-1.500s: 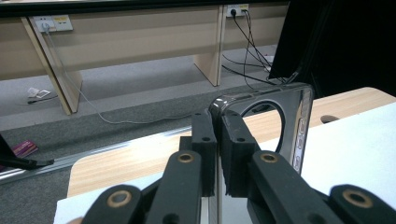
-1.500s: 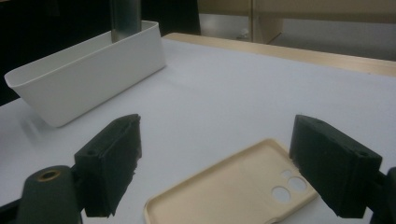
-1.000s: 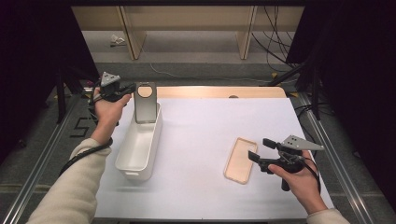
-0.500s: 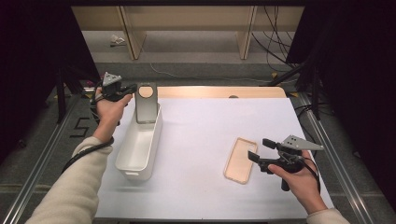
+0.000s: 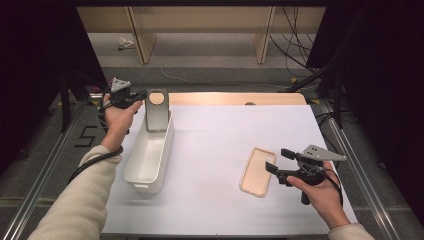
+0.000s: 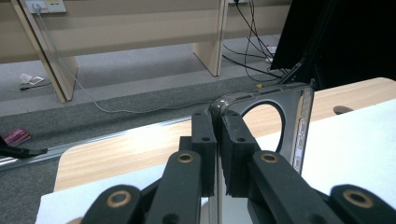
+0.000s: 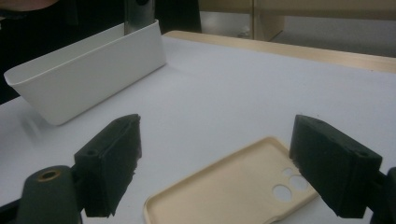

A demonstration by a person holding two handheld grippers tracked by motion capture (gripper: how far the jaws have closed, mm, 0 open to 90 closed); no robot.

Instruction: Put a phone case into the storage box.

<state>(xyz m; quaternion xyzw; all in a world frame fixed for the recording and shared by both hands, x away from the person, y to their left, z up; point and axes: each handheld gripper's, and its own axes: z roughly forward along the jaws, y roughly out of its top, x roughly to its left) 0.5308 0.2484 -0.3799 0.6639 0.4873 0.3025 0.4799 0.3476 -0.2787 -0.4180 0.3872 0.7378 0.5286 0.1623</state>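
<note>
Left hand-held gripper (image 5: pixel 141 94): clamped on the top corner of the dark phone case (image 5: pixel 157 110), which is held upright over the far end of the white bin (image 5: pixel 148 156).
Right hand-held gripper (image 5: pixel 278 161): jaws spread wide, nothing gripped, held just beside the beige phone case (image 5: pixel 257 171).
Beige phone case: laid flat on the white surface (image 5: pixel 210 145), well apart from the bin.

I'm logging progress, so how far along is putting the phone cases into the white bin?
Nothing looks finished yet. In hand: the left gripper is shut on the dark phone case, held upright over the far end of the white bin; whether it touches the bin cannot be told. Left: the beige phone case lies flat on the white table, with the right gripper open just above it.
</note>
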